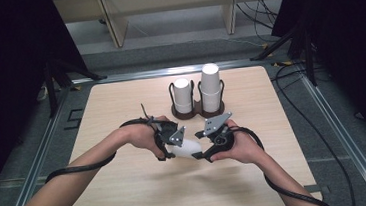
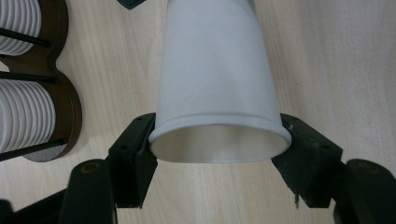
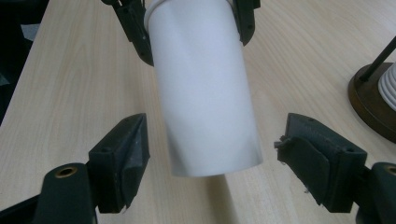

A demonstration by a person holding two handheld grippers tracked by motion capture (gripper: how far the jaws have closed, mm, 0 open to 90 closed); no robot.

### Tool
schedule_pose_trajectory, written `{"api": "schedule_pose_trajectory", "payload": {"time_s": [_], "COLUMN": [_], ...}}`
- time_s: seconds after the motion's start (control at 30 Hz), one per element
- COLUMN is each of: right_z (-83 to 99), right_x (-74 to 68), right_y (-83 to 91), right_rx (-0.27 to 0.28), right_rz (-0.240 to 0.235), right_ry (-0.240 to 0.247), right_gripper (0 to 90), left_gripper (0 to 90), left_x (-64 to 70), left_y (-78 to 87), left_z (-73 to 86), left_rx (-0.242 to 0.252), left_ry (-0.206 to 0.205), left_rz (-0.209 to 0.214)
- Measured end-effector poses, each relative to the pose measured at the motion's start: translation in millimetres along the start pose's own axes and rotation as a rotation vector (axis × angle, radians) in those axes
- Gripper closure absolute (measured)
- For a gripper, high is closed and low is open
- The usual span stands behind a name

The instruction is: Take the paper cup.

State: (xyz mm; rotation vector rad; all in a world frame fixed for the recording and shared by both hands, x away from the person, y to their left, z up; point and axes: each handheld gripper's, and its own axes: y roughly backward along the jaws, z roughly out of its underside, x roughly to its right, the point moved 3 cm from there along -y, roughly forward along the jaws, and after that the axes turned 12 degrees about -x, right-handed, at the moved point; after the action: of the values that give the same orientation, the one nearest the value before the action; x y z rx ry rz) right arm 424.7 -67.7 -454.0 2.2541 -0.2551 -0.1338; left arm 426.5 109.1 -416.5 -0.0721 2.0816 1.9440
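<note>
Left hand-held gripper (image 2: 217, 154) clamps the paper cup (image 2: 217, 84) rim, right hand-held gripper (image 3: 212, 158) open around its base; holder (image 1: 198, 110) stacking remains, I reckon

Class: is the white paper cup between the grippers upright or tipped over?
Tipped: the paper cup lies sideways, its rim clamped by the left gripper.

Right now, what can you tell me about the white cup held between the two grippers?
The white cup looks like plain matte paper, tapered, with a rolled rim at its open mouth. It is held tipped over above the wooden table. The left gripper clamps it at the rim; the right gripper has its jaws spread either side of the base end, not touching.
</note>
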Motion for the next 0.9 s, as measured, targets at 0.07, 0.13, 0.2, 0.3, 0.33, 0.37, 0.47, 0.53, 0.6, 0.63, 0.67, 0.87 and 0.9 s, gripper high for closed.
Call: {"api": "schedule_pose_trajectory", "payload": {"time_s": [0.07,0.13,0.2,0.3,0.33,0.37,0.47,0.53,0.6,0.63,0.67,0.87,0.9], "right_z": [-1.4,-3.1,-4.1,-5.4,-6.0,-6.1,-6.8,-7.1,-7.4,-7.6,-7.8,-10.2,-10.5], "right_x": [0.5,0.4,0.0,-0.7,0.2,-0.2,-0.7,-1.0,-1.3,-0.9,-1.3,-0.4,-0.5], "right_y": [-0.5,-1.2,-1.9,-3.6,-4.0,-4.7,-7.0,-8.9,-11.0,-12.1,-13.0,-16.7,-17.4], "right_rx": [-0.005,-0.012,-0.015,-0.023,-0.023,-0.027,-0.035,-0.042,-0.046,-0.047,-0.052,-0.052,-0.050], "right_rz": [0.013,0.012,0.008,0.001,0.005,0.005,0.000,0.002,-0.006,-0.005,-0.012,-0.012,-0.017], "right_ry": [0.018,0.031,0.023,0.025,0.038,0.033,0.034,0.036,0.034,0.038,0.032,0.040,0.040], "right_gripper": [23.4,23.4,23.4,23.4,23.4,23.4,23.5,23.6,23.8,23.8,23.8,24.4,24.6], "left_gripper": [33.0,33.0,33.0,33.0,33.0,33.0,33.1,33.1,33.1,33.1,33.1,33.1,33.2], "left_x": [-0.3,-0.2,0.0,-0.1,-0.3,-0.5,-0.3,-0.4,-1.6,-1.6,0.0,-0.4,-0.6], "left_y": [0.9,1.3,1.6,1.9,2.2,2.6,3.2,3.6,4.8,4.8,3.5,3.2,3.5], "left_z": [-0.7,-1.4,-1.9,-2.3,-2.5,-2.6,-3.3,-3.7,-3.8,-3.8,-4.9,-5.5,-5.5], "left_rx": [-0.005,-0.005,-0.009,-0.014,-0.014,-0.015,-0.018,-0.022,-0.039,-0.039,-0.017,-0.025,-0.024], "left_ry": [-0.004,-0.003,-0.007,-0.012,-0.011,-0.011,-0.012,-0.020,-0.042,-0.042,-0.019,-0.026,-0.025], "left_rz": [0.001,0.004,0.005,0.005,0.005,0.005,0.007,0.007,0.004,0.004,0.008,0.012,0.011]}}
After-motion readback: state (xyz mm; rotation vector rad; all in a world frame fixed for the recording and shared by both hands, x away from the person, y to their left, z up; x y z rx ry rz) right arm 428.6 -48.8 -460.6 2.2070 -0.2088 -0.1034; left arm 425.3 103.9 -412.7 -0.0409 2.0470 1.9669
